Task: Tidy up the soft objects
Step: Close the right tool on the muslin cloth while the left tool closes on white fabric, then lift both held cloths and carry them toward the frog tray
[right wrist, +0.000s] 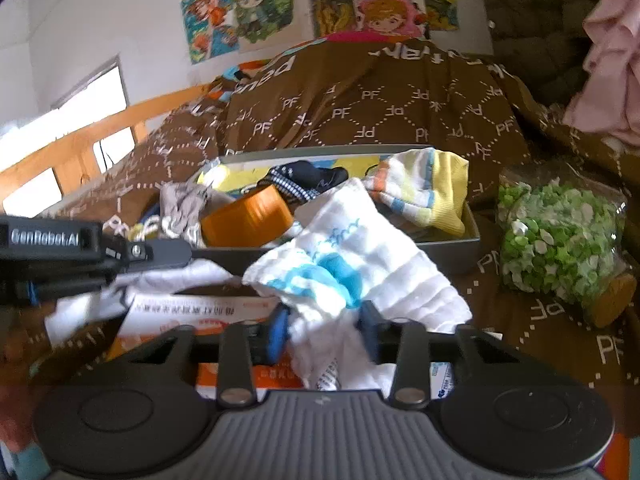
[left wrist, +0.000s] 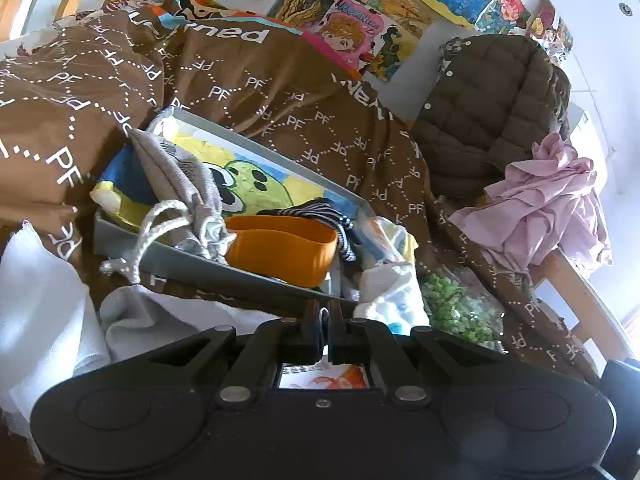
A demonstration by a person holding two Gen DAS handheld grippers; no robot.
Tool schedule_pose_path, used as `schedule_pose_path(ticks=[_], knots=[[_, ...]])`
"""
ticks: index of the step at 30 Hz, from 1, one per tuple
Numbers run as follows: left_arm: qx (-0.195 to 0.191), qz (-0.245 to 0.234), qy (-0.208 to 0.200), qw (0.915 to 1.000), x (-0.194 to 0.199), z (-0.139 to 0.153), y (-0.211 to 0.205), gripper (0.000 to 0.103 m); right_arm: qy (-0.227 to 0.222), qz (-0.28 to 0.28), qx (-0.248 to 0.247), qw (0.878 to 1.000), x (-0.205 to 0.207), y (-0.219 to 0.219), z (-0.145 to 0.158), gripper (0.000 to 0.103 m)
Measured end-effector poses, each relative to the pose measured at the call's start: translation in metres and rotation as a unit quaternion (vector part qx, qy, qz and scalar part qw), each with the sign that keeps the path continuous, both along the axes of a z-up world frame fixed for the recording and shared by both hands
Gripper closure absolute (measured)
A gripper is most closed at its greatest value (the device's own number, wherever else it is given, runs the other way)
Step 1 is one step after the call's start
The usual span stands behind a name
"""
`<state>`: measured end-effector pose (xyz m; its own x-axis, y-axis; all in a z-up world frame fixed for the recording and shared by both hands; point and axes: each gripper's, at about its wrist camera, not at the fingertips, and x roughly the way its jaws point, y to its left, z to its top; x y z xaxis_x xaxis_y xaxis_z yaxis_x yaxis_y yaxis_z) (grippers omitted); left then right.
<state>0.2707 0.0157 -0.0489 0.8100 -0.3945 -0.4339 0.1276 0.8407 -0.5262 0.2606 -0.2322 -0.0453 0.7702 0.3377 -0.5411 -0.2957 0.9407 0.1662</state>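
Note:
A grey box lies on the brown bedspread and holds a grey drawstring pouch, an orange band and a dark striped sock. My left gripper is shut on the box's near rim. My right gripper is shut on a white cloth with blue print, held just in front of the box. A yellow striped sock lies in the box's right end. The left gripper's body shows at the left of the right wrist view.
A bag of green pieces lies right of the box. A pink garment and a brown puffer jacket sit at the bed's right end. White cloths lie at the left. A printed paper lies under the grippers.

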Motion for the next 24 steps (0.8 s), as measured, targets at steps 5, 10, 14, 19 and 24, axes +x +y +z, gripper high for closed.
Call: schedule_pose_path(ticks=[5,10,14,19,24], knots=[[-0.017,-0.011,0.011,0.9997,-0.002,-0.001,-0.005,0.101,0.023,-0.014,0.049,0.998,0.003,-0.015,0.005,0.080],[-0.018,-0.024,0.024,0.9992,-0.009,-0.003,-0.015,0.101,0.041,-0.037,0.105,0.993,-0.002,-0.036,0.012,0.082],[-0.033,-0.032,0.027,0.9986,-0.016,-0.001,-0.019,0.101,0.034,-0.056,0.146,0.987,-0.010,-0.056,0.022,0.083],[-0.056,-0.035,0.019,0.9976,-0.030,0.008,-0.020,0.101,0.008,-0.063,0.187,0.980,-0.019,-0.076,0.034,0.083],[-0.080,-0.026,0.023,0.9962,-0.040,0.013,-0.014,0.101,-0.010,-0.059,0.221,0.973,-0.022,-0.086,0.042,0.083]])
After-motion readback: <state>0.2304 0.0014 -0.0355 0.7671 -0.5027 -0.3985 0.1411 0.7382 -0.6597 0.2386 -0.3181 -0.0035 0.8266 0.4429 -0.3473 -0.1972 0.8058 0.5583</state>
